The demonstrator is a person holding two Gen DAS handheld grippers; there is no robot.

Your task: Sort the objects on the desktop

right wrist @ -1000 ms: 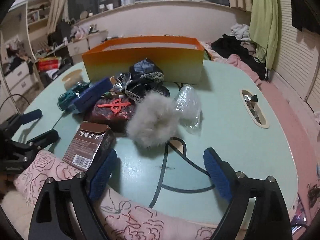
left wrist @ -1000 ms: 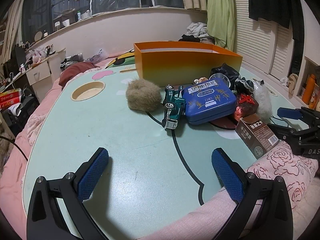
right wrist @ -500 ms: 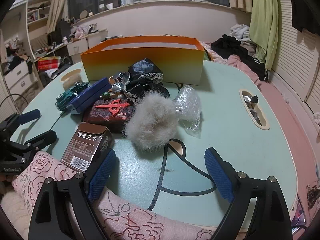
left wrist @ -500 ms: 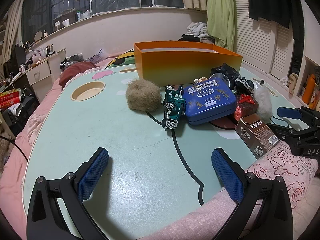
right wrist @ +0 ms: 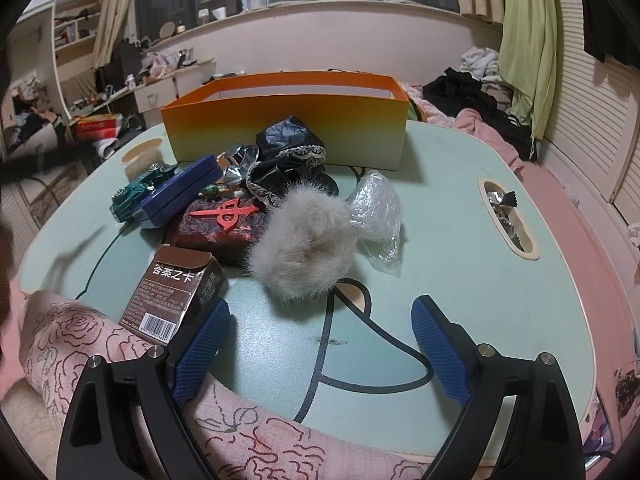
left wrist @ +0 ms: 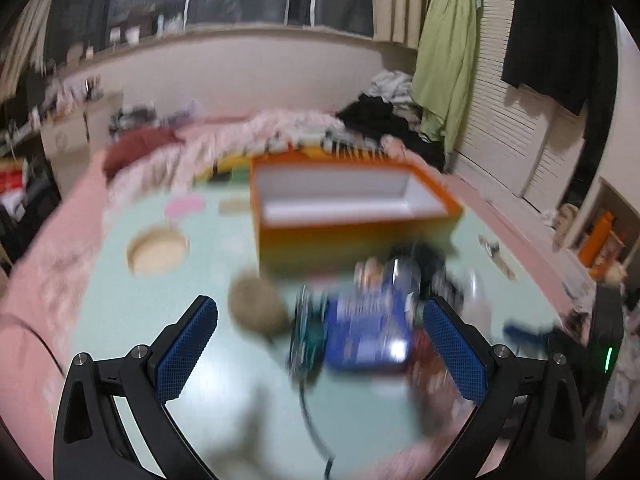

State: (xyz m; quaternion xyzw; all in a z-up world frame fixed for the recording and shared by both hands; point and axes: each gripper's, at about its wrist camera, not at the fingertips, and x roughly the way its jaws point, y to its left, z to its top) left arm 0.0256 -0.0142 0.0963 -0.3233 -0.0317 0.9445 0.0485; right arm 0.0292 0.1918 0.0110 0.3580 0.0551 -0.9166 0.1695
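Both tools are spread wide and hold nothing. The left tool [left wrist: 320, 344] looks over a badly blurred view at the orange box [left wrist: 352, 216], with a brown fur ball [left wrist: 258, 312], a green toy car [left wrist: 308, 332] and a blue tin [left wrist: 366, 334] just before it (all smeared). The right tool [right wrist: 320, 344] sits low over the mint worktop [right wrist: 460, 248], a grey fur pompom [right wrist: 304, 244] ahead and a brown carton [right wrist: 176, 292] beside its left finger.

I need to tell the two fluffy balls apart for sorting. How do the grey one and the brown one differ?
The grey fluffy ball is pale, long-haired and shaggy; the brown fluffy ball is tan and looks rounder, though blurred. The grey one lies beside the crinkled plastic bag; the brown one lies beside the green toy car, on the pile's other side. Both rest on the table.
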